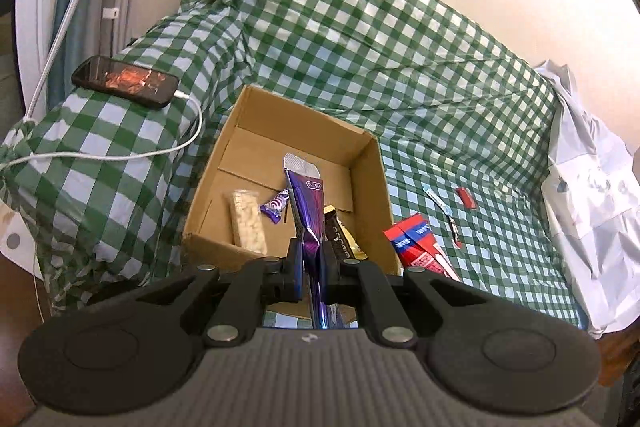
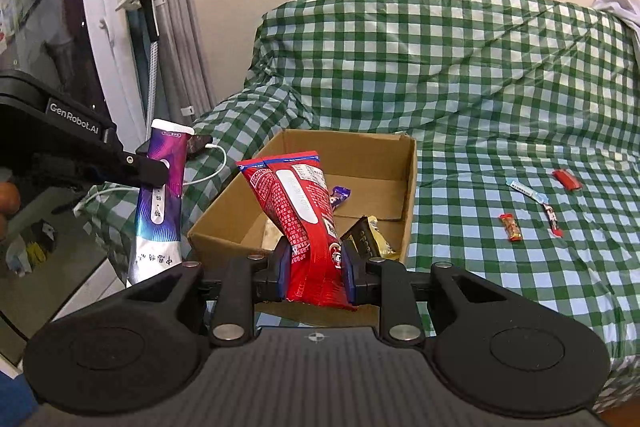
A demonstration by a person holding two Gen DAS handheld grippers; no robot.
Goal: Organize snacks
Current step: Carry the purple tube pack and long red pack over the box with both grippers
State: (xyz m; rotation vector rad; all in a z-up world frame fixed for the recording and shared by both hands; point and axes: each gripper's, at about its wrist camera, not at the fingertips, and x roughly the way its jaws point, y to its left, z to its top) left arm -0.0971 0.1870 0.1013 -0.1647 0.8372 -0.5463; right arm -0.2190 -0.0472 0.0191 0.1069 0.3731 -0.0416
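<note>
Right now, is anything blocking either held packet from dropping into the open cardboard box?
Nothing visible. The purple foil packet in the left gripper and red foil packet in the right gripper face the open-topped cardboard box, lying snacks only.

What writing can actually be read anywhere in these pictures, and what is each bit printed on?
"GenRobot.AI": in white on the black body of the left gripper, seen from the right wrist view.
Purple packet: vertical Chinese characters near its silver bottom, too blurred to read surely.
Red packet: white label panel with dense small print, unreadable.
Dark wrapper in the cardboard box: pale letters, partly hidden, not legible.
Small wrappers on the checked cloth: too small to read.
</note>
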